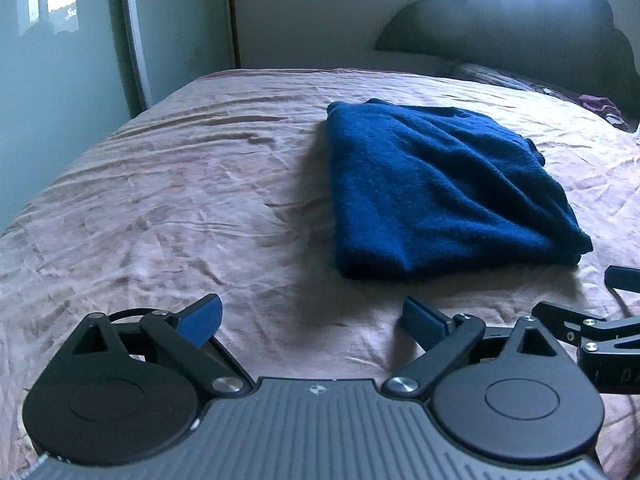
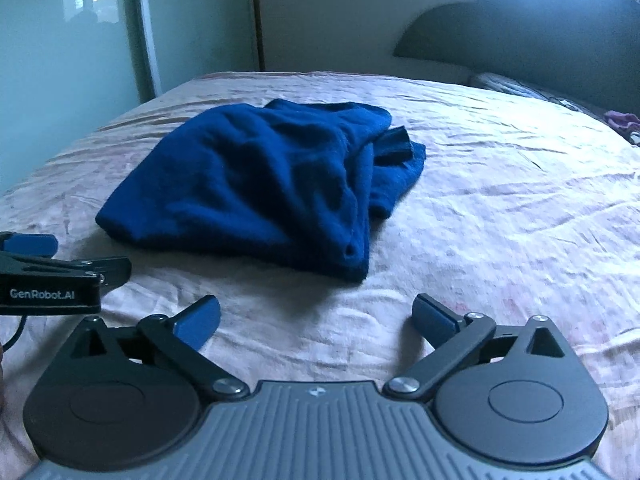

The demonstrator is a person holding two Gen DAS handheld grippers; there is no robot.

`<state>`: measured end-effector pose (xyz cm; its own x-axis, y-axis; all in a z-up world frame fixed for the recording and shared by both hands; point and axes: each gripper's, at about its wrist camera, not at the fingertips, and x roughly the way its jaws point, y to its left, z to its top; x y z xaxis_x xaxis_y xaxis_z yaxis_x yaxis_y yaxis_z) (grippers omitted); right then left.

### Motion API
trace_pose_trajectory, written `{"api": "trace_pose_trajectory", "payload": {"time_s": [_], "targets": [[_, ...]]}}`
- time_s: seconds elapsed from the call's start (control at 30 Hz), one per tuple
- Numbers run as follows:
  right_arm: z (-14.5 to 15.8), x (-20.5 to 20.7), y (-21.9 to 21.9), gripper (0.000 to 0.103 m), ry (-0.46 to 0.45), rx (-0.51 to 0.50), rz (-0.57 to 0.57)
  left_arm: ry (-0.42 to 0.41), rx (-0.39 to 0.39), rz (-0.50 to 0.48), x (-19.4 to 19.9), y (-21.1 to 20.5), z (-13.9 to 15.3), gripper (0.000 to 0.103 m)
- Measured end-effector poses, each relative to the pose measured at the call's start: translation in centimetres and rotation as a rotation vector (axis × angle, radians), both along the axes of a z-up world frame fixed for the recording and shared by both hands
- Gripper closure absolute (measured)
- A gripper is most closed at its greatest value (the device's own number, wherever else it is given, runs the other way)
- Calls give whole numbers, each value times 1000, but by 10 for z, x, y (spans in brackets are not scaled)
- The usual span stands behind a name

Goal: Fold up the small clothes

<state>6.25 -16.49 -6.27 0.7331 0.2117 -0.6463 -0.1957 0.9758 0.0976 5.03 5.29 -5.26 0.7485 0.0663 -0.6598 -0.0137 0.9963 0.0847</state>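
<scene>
While both my grippers are hanging wide open and empty, the blue garment (image 2: 256,184) is lying folded on the bed (image 2: 500,208), ahead of my right gripper (image 2: 316,320), ahead-right of my left gripper (image 1: 310,318); long axis running away from me.

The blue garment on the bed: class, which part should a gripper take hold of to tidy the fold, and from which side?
Probably the loose flap of the blue garment sticking out on its far right side, approached from the right by the right gripper, whose jaws stand open and empty. The rest lies as one folded bundle on the pink bedsheet; that flap alone spills beyond it, offering a free edge to pinch.
</scene>
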Motion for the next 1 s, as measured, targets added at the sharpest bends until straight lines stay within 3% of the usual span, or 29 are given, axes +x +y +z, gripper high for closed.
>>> {"api": "trace_pose_trajectory", "payload": {"time_s": [1.0], "targets": [[-5, 0, 5, 0, -13, -23, -20, -11, 12, 28, -5, 1, -4, 0]]}}
